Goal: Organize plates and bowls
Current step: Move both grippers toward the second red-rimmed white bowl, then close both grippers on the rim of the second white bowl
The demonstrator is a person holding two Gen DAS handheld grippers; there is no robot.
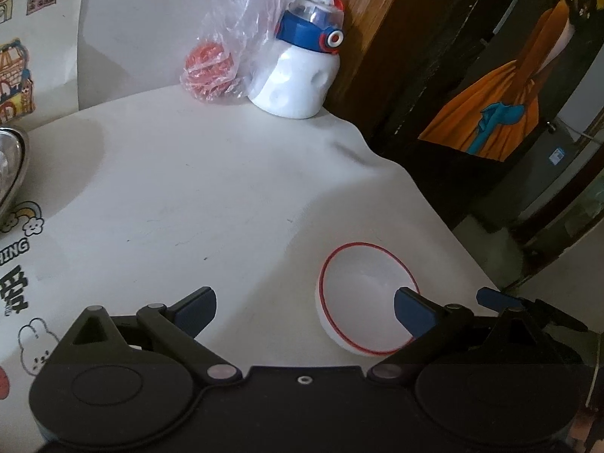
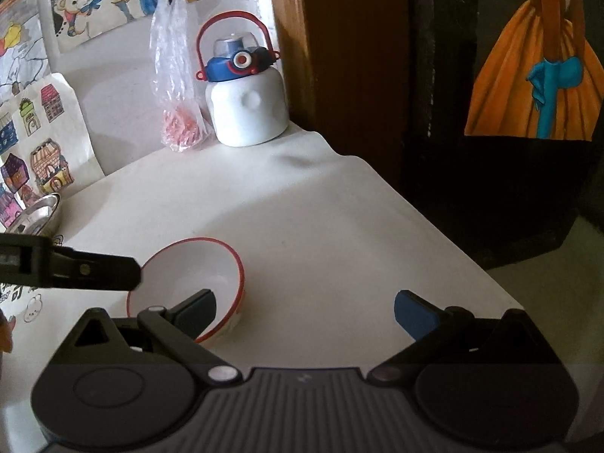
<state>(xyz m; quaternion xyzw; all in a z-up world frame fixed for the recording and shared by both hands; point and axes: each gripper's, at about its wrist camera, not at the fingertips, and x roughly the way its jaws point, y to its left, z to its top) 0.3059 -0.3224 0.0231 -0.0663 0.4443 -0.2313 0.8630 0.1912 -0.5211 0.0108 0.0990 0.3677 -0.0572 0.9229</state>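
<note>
One white bowl with a red rim (image 1: 368, 298) on the desk (image 1: 211, 196); one metal bowl (image 2: 39, 214) at the left edge; one white water bottle (image 2: 247, 111) with a blue lid; one clear plastic bag (image 2: 175, 87) holding something red; two grippers, each with two fingers.

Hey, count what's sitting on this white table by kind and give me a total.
White bowl with a red rim: 1
Shiny metal dish: 1
White bottle with a blue lid: 1
Clear plastic bag holding something red: 1
Total: 4
</note>
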